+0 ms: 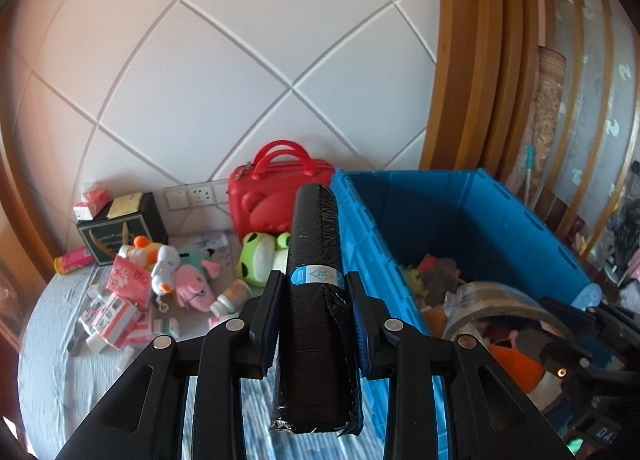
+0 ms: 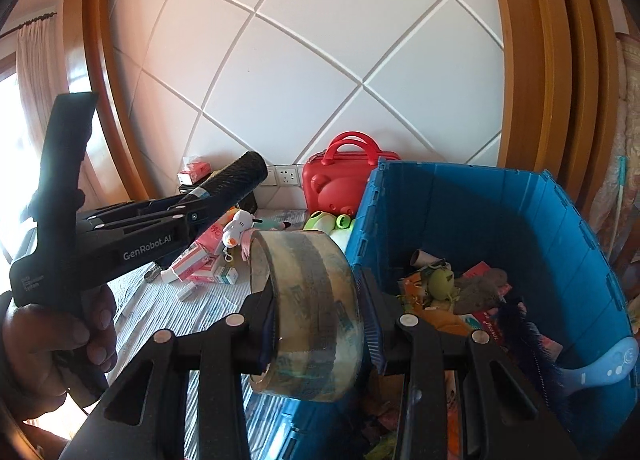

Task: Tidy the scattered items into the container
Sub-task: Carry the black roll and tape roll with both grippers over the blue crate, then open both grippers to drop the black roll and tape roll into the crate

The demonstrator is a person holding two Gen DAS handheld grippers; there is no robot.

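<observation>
The left gripper [image 1: 314, 288] clamps a black bag roll [image 1: 314, 300]; the right gripper [image 2: 318, 300] pinches a tape roll [image 2: 308, 312] — both near the blue crate [image 2: 520, 212], toys scattered far left.

Both wrist cameras look forward and downward, close along their fingers, sharing the blue bin [image 1: 460, 220] and red case [image 2: 340, 180].

On the side of your left gripper [image 2: 196, 216], at about nine o'clock in the right wrist view, you can read "GenRobot.AI" in white. The smaller white print on its handle, the blue label [image 1: 316, 275] on the black roll [image 1: 314, 300] and the box lettering are too blurred to read.
</observation>
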